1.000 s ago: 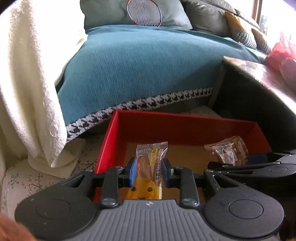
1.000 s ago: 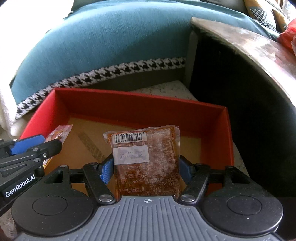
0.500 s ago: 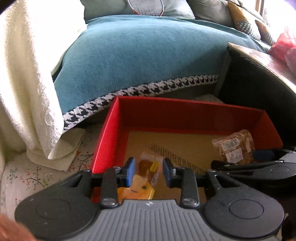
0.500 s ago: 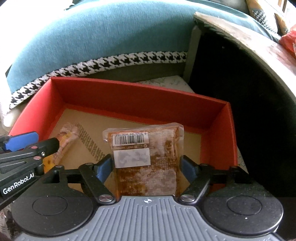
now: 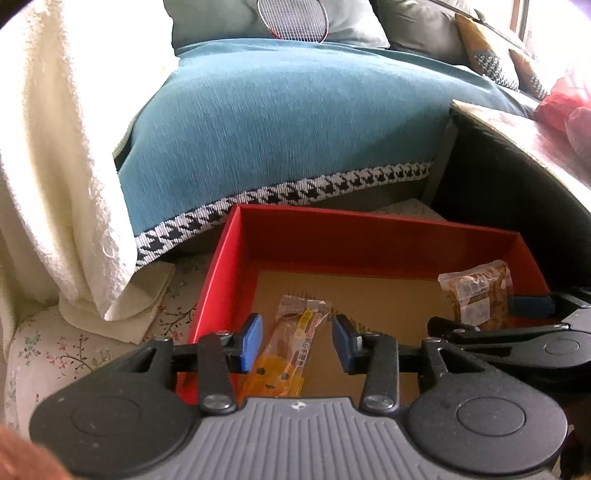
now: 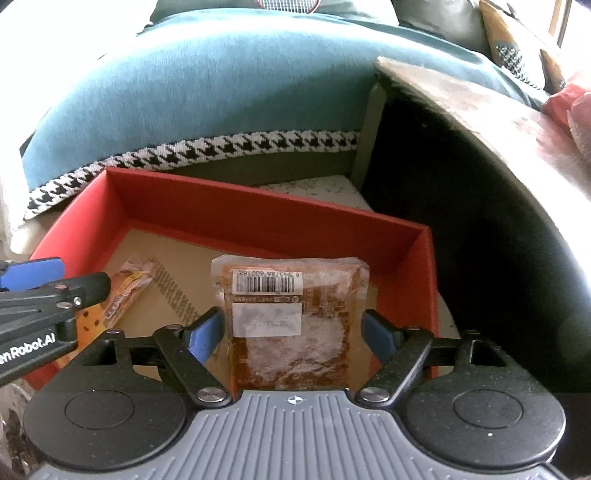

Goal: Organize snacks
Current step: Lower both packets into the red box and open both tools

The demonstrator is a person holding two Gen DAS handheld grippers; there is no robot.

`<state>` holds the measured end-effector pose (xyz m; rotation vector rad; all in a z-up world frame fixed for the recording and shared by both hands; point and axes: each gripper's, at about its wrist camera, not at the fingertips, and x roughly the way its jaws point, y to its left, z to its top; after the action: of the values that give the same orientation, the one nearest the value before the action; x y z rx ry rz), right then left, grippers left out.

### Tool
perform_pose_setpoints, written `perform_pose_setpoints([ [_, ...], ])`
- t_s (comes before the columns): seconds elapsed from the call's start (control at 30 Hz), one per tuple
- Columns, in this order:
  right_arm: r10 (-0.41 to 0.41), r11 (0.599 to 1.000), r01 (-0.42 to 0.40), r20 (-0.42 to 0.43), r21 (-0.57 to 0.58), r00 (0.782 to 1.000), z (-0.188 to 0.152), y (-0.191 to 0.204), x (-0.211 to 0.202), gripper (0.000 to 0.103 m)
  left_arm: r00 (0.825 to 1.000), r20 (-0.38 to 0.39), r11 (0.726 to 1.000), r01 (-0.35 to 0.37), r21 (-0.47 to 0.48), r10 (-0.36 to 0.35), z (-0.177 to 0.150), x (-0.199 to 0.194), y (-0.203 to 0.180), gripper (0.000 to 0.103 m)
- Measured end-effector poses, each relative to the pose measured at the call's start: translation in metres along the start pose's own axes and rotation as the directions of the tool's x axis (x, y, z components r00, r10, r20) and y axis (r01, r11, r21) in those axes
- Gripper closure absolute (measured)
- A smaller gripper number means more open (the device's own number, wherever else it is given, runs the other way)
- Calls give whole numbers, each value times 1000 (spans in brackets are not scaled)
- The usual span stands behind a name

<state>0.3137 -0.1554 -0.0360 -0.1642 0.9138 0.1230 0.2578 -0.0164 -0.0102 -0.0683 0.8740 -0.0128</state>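
Observation:
A red box [image 5: 369, 236] with a brown cardboard floor sits on the floor by the sofa. My left gripper [image 5: 297, 343] is open above the box's near left part. A slim orange snack packet [image 5: 291, 343] lies on the box floor between its fingers, touching neither; it also shows in the right wrist view [image 6: 125, 291]. My right gripper [image 6: 291, 332] is open, its fingers standing just off the sides of a brown snack packet [image 6: 291, 325] with a barcode label, which rests in the box's right part; the packet also shows in the left wrist view [image 5: 476, 295].
A sofa with a teal throw [image 5: 288, 122] and houndstooth trim stands right behind the box. A cream blanket [image 5: 55, 166] hangs at the left. A dark table [image 6: 480, 155] rises to the right of the box. A racket [image 5: 291, 18] lies on the sofa.
My left gripper opened and let the orange packet drop flat onto the box floor. My right gripper lowered the brown packet into the box and its fingers have spread off it.

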Motion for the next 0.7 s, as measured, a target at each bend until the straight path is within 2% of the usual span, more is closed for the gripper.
perform_pose_setpoints([
  [0.17, -4, 1000, 3, 20, 20, 1000, 3, -6, -8, 17, 1000, 10, 1000, 13, -13, -13, 1, -9, 0, 63],
  [0.7, 9, 1000, -9, 27, 27, 1000, -4, -11, -25, 16, 1000, 25, 999, 9, -39, -8, -4, -29, 12, 62],
])
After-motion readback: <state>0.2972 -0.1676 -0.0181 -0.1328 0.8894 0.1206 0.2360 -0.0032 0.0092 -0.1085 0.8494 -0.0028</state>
